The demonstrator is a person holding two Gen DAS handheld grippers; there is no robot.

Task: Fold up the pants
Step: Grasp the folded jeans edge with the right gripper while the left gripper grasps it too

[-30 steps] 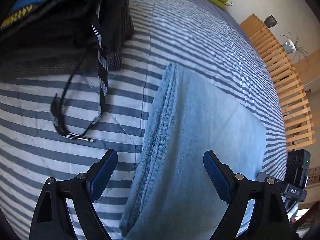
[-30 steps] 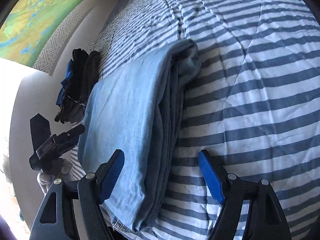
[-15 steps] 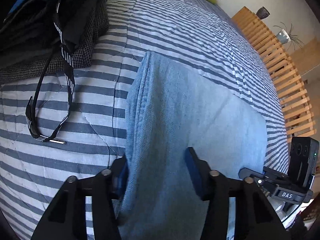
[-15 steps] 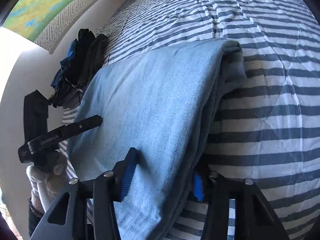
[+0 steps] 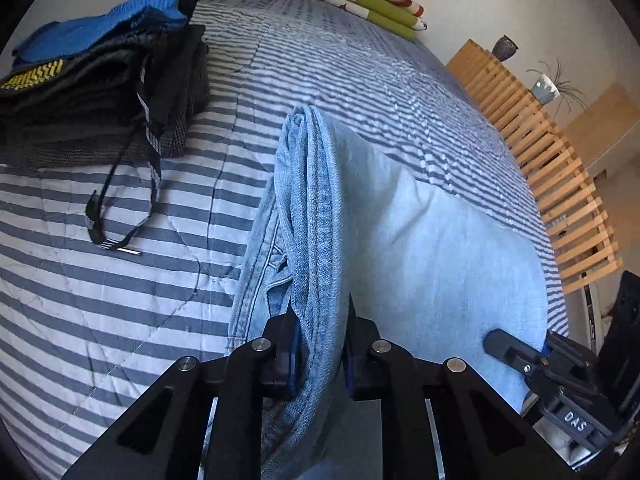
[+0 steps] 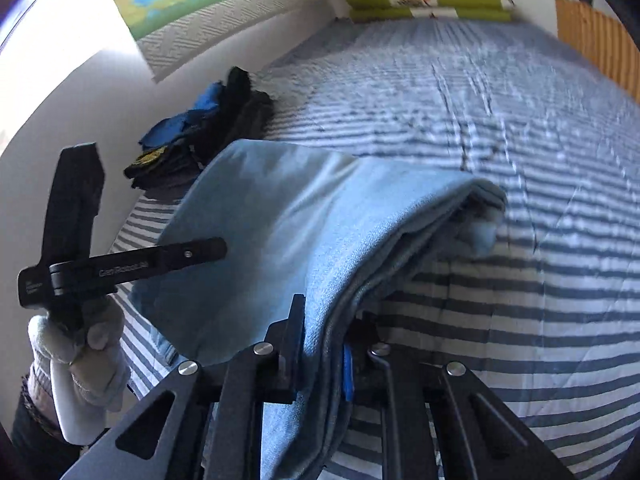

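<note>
The folded light-blue jeans (image 5: 420, 240) lie on the striped bed quilt (image 5: 100, 300), their near edge pinched at both corners: left tongs (image 5: 322, 340) and right tongs (image 6: 324, 344) are closing on the denim. A stack of dark clothes (image 5: 100, 92) sits beside.

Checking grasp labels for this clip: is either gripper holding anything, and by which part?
Both hold the folded jeans. The left gripper is closing on the stacked seam edge along one side; the right gripper is closing on the layered edge of the opposite side.
</note>
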